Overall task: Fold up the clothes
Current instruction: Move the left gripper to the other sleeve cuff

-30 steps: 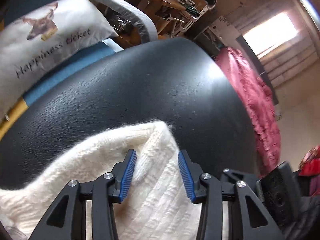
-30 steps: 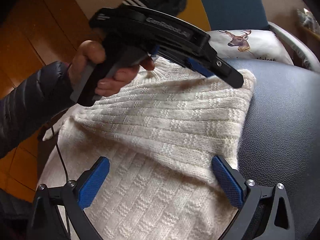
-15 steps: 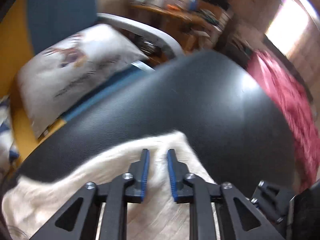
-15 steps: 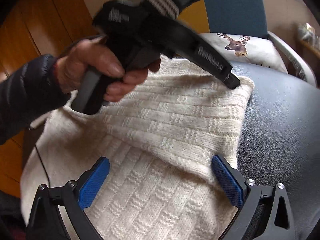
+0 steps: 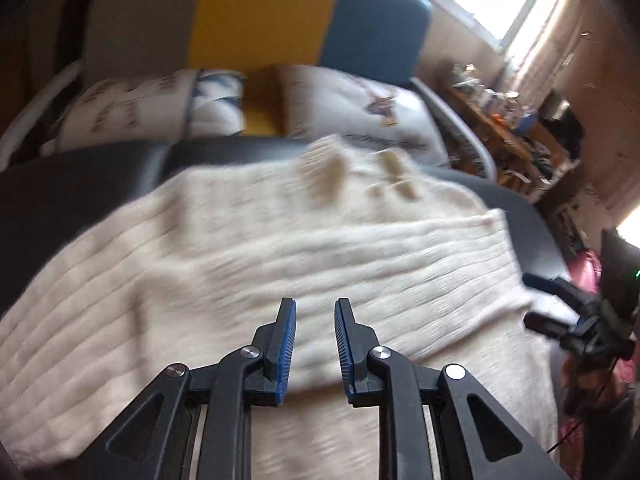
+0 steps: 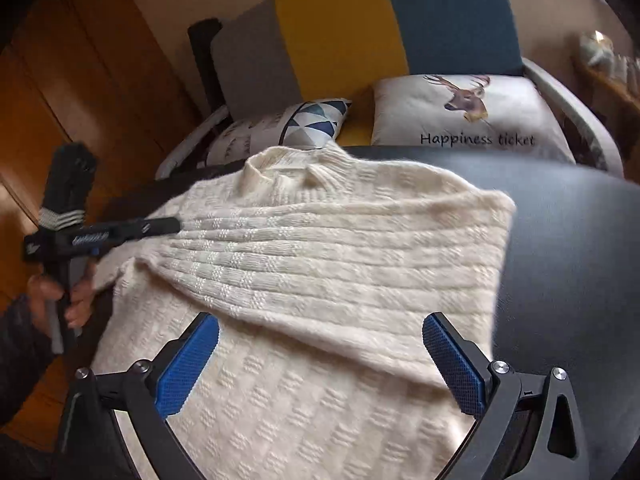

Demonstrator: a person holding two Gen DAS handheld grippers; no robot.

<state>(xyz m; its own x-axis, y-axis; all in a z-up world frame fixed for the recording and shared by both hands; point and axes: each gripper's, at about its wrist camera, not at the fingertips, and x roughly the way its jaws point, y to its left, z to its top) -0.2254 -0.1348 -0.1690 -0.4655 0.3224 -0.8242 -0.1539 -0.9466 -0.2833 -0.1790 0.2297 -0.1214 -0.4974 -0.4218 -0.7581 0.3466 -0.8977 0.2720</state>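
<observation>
A cream knitted sweater (image 6: 328, 264) lies on a black leather surface (image 6: 568, 240), with one side folded across its body and the collar at the far end. It also shows in the left wrist view (image 5: 280, 248). My left gripper (image 5: 315, 312) hovers above the sweater with a narrow gap between its blue pads and nothing between them. From the right wrist view it sits at the sweater's left edge (image 6: 168, 225). My right gripper (image 6: 320, 344) is wide open above the near part of the sweater, empty. It also shows in the left wrist view (image 5: 536, 300) at the sweater's right edge.
Beyond the leather surface stands a grey, yellow and blue sofa (image 6: 340, 32) with a deer pillow (image 6: 472, 116) and a triangle-patterned pillow (image 6: 296, 124). Wooden panels (image 6: 72, 92) are at the left. A cluttered desk (image 5: 504, 120) stands at the right.
My left gripper has let go of the sweater's folded corner, pulled back to the left edge and narrowed. The right gripper has stayed open in place.
</observation>
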